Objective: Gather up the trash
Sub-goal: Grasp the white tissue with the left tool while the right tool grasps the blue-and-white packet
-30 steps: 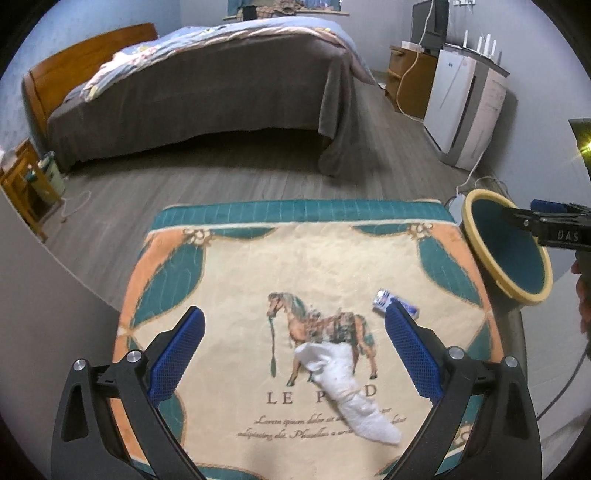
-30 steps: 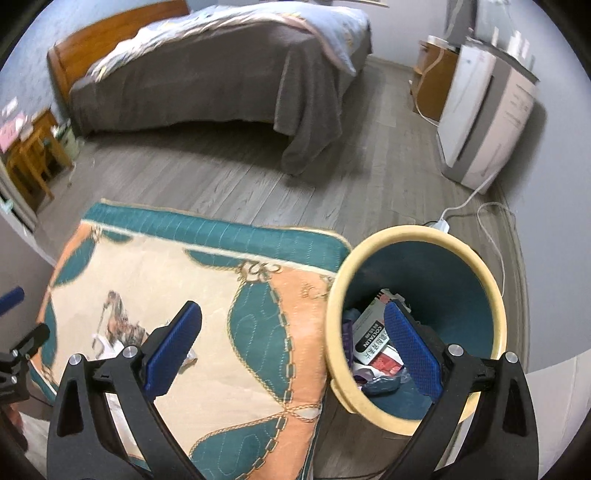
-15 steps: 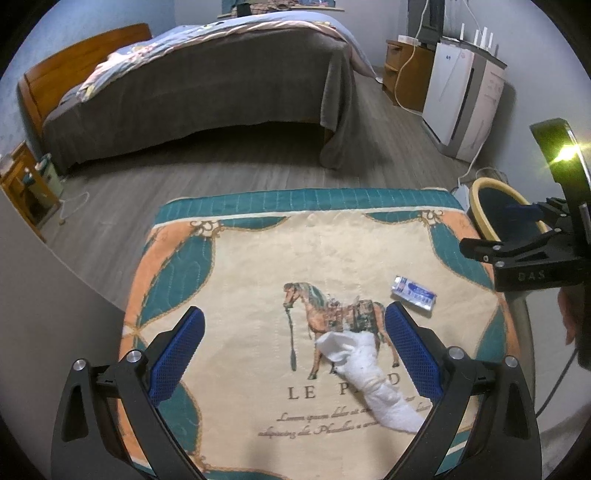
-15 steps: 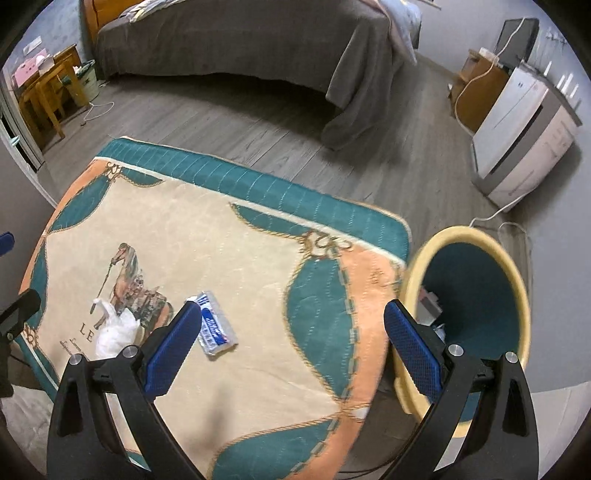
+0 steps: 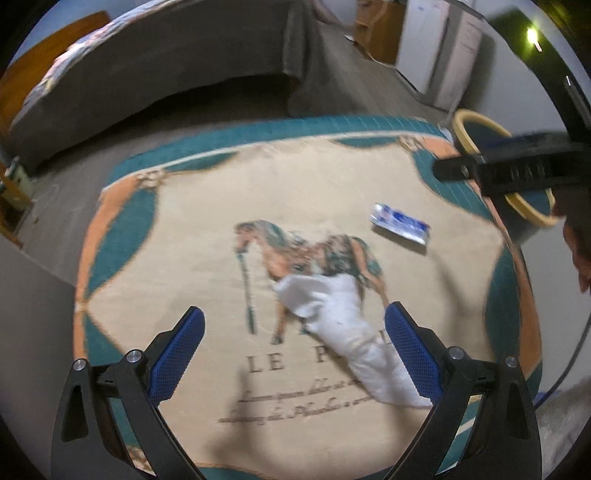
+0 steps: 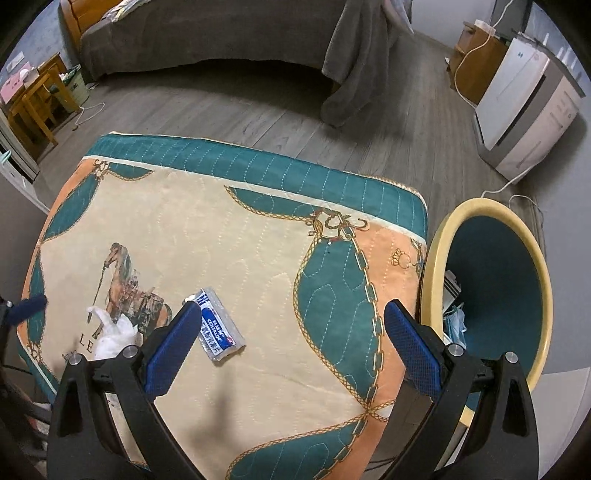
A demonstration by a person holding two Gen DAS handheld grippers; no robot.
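A crumpled white tissue (image 5: 343,332) lies on the horse-print cloth (image 5: 184,236), between my open, empty left gripper's (image 5: 295,347) fingers and a little ahead. The tissue also shows in the right wrist view (image 6: 112,332). A blue and white wrapper (image 5: 400,223) lies flat to the tissue's right; it also shows in the right wrist view (image 6: 218,328), beside my open, empty right gripper's (image 6: 291,343) left finger. A teal bin with a cream rim (image 6: 495,280) stands at the cloth's right edge with trash inside.
A bed with a grey cover (image 6: 221,33) stands behind the covered table (image 6: 258,166). A white appliance (image 6: 524,110) with cables and a wooden cabinet (image 6: 476,55) are at the right wall. Wooden furniture (image 6: 33,99) is at the left.
The right gripper swung left from over the bin to above the cloth near the wrapper. The left gripper moved closer to the tissue.
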